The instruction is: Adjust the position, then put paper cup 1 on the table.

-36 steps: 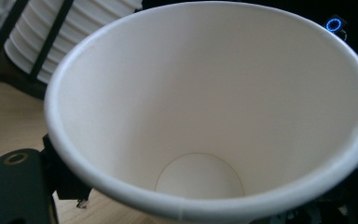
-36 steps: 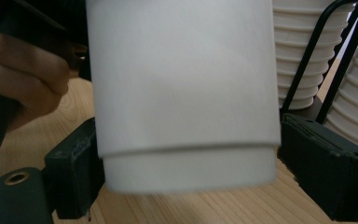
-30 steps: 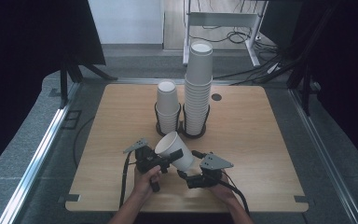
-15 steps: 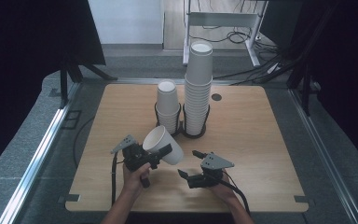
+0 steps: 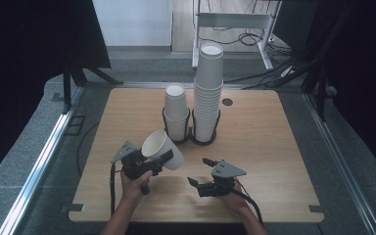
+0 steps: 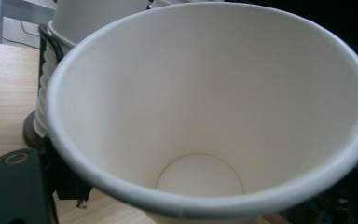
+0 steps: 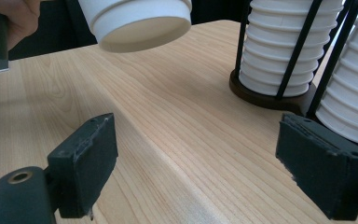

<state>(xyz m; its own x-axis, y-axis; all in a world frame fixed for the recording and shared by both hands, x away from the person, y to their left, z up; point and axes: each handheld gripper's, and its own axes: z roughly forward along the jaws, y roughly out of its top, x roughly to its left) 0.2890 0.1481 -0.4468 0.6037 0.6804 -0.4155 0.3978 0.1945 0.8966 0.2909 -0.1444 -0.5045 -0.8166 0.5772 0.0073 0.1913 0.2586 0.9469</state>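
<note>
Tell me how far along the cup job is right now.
Done: one paper cup is separated from the stacks and held off the table by the left gripper. In hand: it is tilted, mouth up-left. The right gripper is open and empty. Left: placing it; the short stack and tall stack sit in the holder.

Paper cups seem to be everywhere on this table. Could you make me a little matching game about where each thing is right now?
Things:
1. loose cup
2. tall stack
3. short stack
4. right gripper

Places or states:
A. left ring of the black holder
B. jaws wide apart, holding nothing
C. tilted, gripped by the left gripper
D. right ring of the black holder

Pairs: 1-C, 2-D, 3-A, 4-B
</note>
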